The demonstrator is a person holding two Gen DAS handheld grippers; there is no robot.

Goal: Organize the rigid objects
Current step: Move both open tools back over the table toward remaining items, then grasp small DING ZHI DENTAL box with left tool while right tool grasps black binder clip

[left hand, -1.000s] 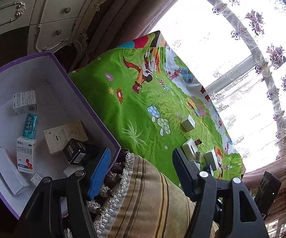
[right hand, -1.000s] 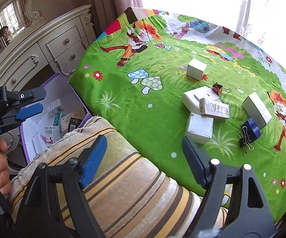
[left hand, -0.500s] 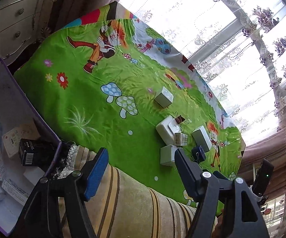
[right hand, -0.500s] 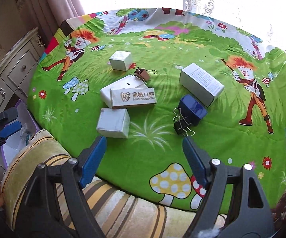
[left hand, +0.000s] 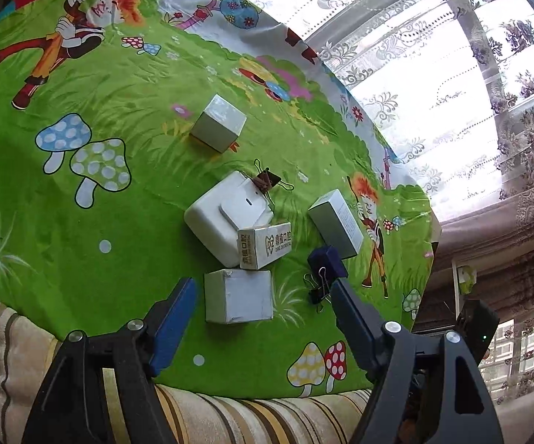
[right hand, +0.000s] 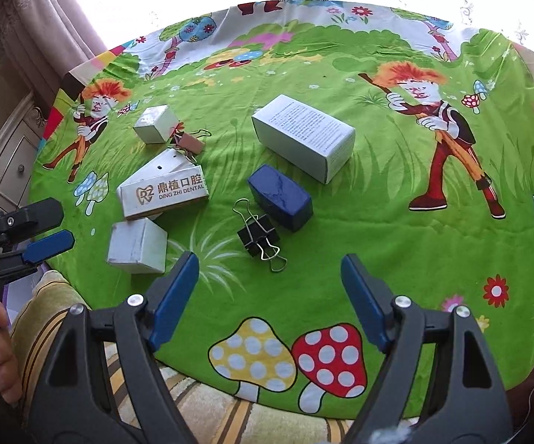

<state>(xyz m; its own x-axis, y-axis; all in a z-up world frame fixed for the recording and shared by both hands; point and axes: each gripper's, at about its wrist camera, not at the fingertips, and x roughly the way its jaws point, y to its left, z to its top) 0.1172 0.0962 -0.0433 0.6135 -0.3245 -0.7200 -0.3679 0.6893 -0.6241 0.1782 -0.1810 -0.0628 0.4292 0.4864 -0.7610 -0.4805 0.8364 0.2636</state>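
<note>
Several small boxes lie on a green cartoon cloth point(right hand: 378, 222). A plain white box point(left hand: 238, 296) point(right hand: 137, 246) lies nearest, just ahead of my open, empty left gripper point(left hand: 261, 298). Behind it a "Ding Zhi Dental" box point(left hand: 265, 245) point(right hand: 163, 194) leans on a flat white box point(left hand: 226, 214). A dark blue box point(right hand: 280, 197) point(left hand: 327, 259) and a black binder clip point(right hand: 261, 238) lie ahead of my open, empty right gripper point(right hand: 270, 272). A long white box point(right hand: 302, 137) and a small white cube point(right hand: 155, 124) point(left hand: 219, 124) lie farther back.
A brown binder clip point(right hand: 189, 144) point(left hand: 267, 181) sits by the flat white box. A striped cushion point(left hand: 230, 418) runs along the near edge. A cream drawer chest point(right hand: 12, 155) stands at the left. Lace curtains and a window point(left hand: 452, 55) lie behind the cloth.
Both grippers have swung away from the purple box of packets and the drawer chest toward the cloth; the white boxes and clips now fill both views. Both stay open.
</note>
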